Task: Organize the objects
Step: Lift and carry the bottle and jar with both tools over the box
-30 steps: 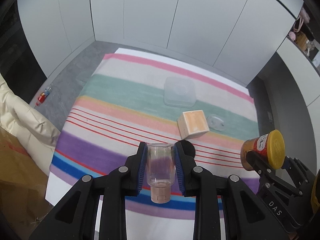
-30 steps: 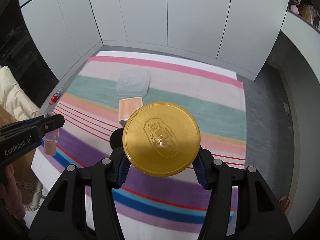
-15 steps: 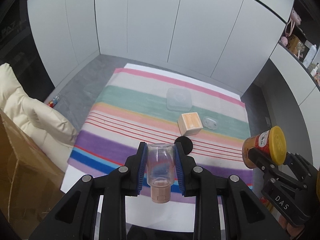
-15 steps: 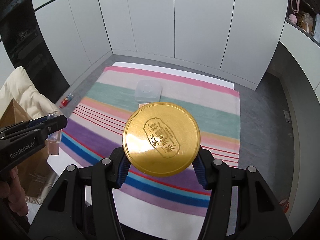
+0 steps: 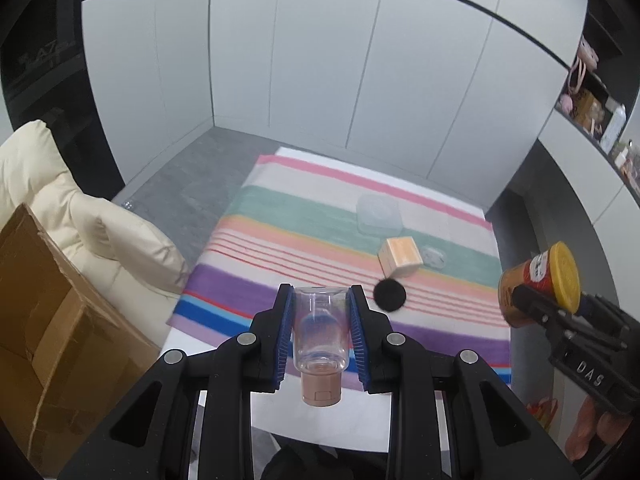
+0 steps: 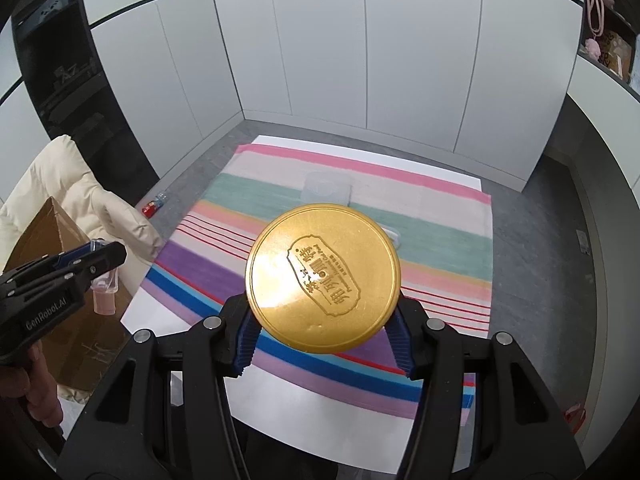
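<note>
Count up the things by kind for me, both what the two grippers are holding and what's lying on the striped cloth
Clear bottle with tan cap, held upside down in the left gripper: 1
Gold-lidded jar, held in the right gripper: 1
Clear plastic containers on the striped cloth: 2
Wooden cube: 1
Black round disc: 1
Total: 6

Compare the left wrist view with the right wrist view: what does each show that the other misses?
Only the left wrist view shows the orange cube, the black disc and the jar's red label. Only the right wrist view shows the embossed gold jar lid face-on and a red item on the floor. Both show the striped cloth, the clear bottle and the clear square container.
</note>
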Action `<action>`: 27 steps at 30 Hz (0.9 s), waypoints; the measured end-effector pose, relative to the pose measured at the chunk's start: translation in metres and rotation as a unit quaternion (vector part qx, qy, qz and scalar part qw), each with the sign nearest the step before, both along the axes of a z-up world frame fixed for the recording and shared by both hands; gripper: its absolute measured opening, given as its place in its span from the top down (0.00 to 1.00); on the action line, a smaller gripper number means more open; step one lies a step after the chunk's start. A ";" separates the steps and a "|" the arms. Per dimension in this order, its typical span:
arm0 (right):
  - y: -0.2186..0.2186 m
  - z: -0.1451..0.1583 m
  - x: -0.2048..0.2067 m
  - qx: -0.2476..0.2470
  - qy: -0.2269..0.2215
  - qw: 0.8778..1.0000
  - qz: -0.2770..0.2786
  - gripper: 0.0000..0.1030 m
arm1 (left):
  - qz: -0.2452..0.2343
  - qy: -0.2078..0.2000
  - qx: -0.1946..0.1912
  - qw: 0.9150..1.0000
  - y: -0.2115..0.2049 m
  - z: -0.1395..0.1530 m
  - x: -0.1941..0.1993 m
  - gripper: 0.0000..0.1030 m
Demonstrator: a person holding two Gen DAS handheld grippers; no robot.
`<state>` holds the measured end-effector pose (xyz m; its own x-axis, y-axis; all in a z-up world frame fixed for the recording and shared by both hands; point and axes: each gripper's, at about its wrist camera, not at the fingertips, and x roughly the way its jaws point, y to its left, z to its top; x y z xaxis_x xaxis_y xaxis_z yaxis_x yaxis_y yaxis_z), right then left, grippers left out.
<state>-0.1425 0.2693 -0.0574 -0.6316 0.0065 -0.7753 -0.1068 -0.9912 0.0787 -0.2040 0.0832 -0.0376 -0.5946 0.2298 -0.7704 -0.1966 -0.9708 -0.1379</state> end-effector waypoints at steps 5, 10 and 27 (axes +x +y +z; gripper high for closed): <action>-0.020 0.009 -0.007 0.007 0.008 1.000 0.014 0.45 | 0.011 0.025 -0.015 1.000 -0.014 0.007 0.003 0.73; -0.041 0.012 -0.014 0.016 0.014 0.999 0.041 0.45 | 0.027 0.015 -0.003 1.000 -0.036 0.005 0.002 0.73; -0.110 0.007 -0.047 0.017 0.013 0.995 0.102 0.45 | 0.111 0.008 0.003 0.994 -0.128 0.002 -0.001 0.73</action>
<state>-0.1896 0.1589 -0.0501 -0.6420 -0.0978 -0.7605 0.0987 -0.9941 0.0445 -0.2054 -0.0446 -0.0355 -0.6438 0.0964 -0.7591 0.0204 -0.9895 -0.1430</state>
